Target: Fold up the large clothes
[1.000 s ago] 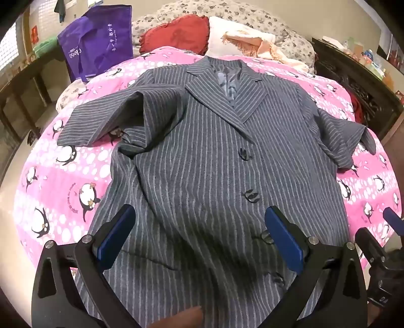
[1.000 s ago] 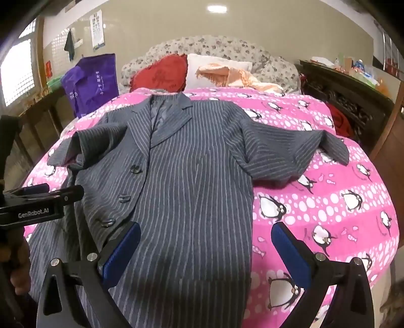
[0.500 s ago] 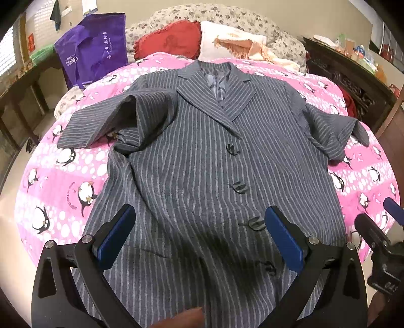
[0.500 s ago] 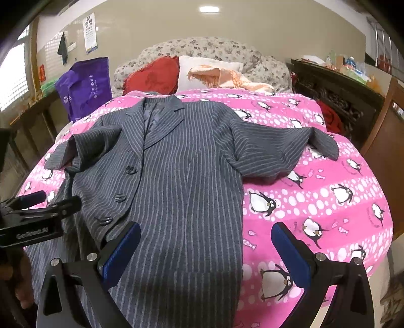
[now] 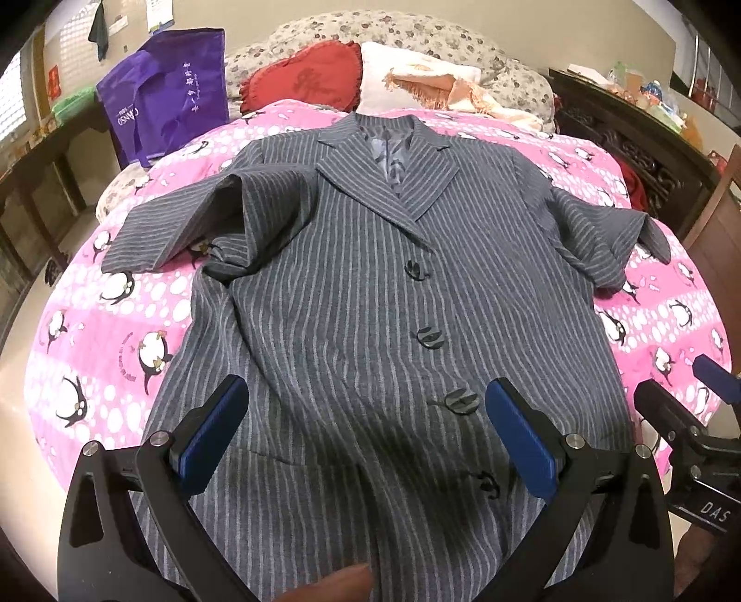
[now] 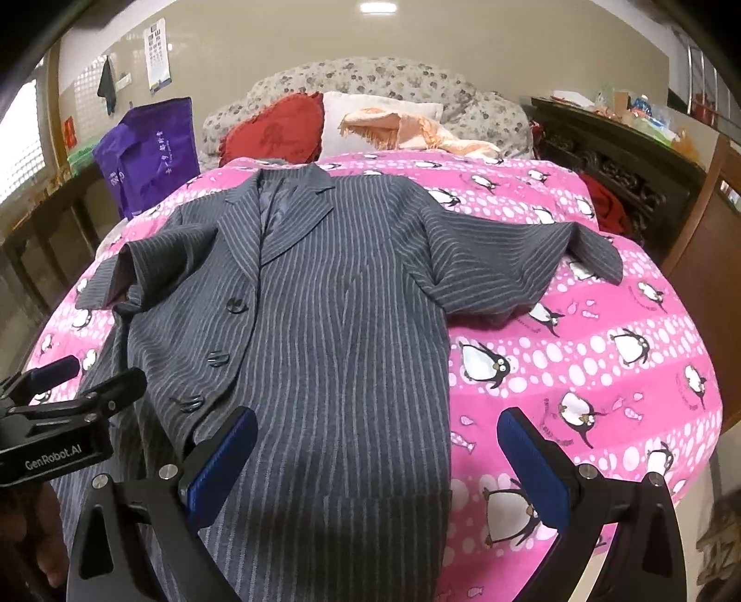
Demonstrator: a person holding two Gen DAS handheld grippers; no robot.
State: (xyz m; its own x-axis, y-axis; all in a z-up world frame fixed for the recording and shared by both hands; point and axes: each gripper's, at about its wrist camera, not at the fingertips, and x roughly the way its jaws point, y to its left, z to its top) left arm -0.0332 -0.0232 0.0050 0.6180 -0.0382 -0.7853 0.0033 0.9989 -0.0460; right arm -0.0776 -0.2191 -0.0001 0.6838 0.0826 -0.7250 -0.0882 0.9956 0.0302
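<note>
A grey pinstriped jacket [image 5: 361, 296] lies face up and buttoned on the pink penguin bedspread [image 5: 92, 333], collar at the far end, both short sleeves spread sideways. It also shows in the right wrist view [image 6: 333, 333]. My left gripper [image 5: 366, 430] is open and empty, held above the jacket's lower front near the buttons. My right gripper [image 6: 377, 454] is open and empty, above the jacket's lower right side and hem edge. The right gripper shows at the right edge of the left wrist view [image 5: 694, 417]; the left gripper shows at the left of the right wrist view [image 6: 69, 398].
A red cushion [image 5: 305, 74], a white pillow with an orange cloth [image 5: 430, 83] and a floral headboard [image 5: 417, 37] lie at the bed's far end. A purple bag [image 5: 166, 92] stands far left. Dark wooden furniture [image 5: 639, 139] runs along the right side.
Both grippers have drawn back and up from the jacket, so more of the coat and bed shows. Both stay open. The jacket has not moved.
</note>
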